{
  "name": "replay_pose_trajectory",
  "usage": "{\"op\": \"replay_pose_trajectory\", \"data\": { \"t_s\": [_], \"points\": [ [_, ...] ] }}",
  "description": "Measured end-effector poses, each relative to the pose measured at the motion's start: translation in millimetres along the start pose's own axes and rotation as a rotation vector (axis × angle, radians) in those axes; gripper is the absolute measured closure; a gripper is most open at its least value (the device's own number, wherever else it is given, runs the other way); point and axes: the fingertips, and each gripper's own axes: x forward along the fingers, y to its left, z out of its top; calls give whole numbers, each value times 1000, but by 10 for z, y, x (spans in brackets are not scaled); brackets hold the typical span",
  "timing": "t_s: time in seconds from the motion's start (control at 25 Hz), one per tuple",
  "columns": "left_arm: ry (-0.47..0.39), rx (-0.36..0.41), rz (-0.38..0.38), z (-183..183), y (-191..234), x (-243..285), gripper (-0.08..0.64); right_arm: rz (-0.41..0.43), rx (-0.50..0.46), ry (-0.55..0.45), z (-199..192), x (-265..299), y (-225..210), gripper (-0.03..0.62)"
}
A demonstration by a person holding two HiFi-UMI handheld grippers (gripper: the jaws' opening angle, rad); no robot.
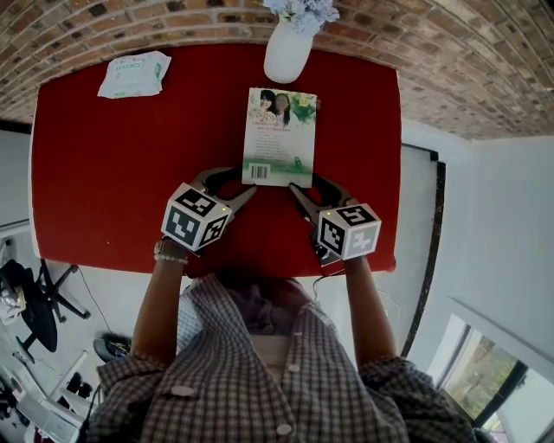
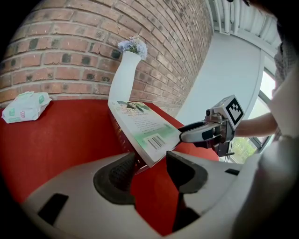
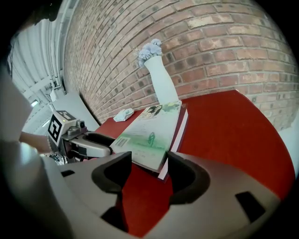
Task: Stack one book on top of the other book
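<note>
A white and green book (image 1: 279, 137) lies flat on a dark red book (image 2: 122, 136) in the middle of the red table (image 1: 104, 173). Only the lower book's edge (image 3: 181, 127) shows under the top one (image 3: 149, 133). My left gripper (image 1: 242, 182) is open at the stack's near left corner, and that corner of the top book (image 2: 145, 126) reaches toward the gap of my left gripper (image 2: 149, 165) without the pads pressing on it. My right gripper (image 1: 305, 183) is open at the near right corner, which lies just beyond the gap of that gripper (image 3: 148, 170).
A white vase with pale flowers (image 1: 287, 48) stands right behind the books at the table's far edge. A packet of wipes (image 1: 134, 73) lies at the far left. A brick wall (image 1: 173, 17) runs behind the table.
</note>
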Motion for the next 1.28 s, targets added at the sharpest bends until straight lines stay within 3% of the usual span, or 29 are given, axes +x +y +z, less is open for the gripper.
{"op": "replay_pose_trajectory", "data": {
  "t_s": [0.16, 0.36, 0.52, 0.72, 1.04, 1.28],
  "points": [
    [-27, 40, 24, 28, -6, -121, 359, -59, -42, -27, 0, -60, -5, 373],
    [-54, 79, 20, 18, -76, -284, 369, -198, -51, -108, 43, -253, -50, 450],
    [-89, 118, 27, 14, -120, -431, 474, -262, -39, -161, 48, -387, 23, 551],
    [-136, 109, 65, 4, -86, -676, 549, -230, -30, -206, 52, -478, 324, 584],
    [-204, 113, 96, -10, -95, -1171, 552, -209, -76, -162, -20, -540, 811, 584],
    [-308, 52, 103, -8, -81, -1641, 552, -196, -72, -251, 114, -677, 1101, 585]
  ]
}}
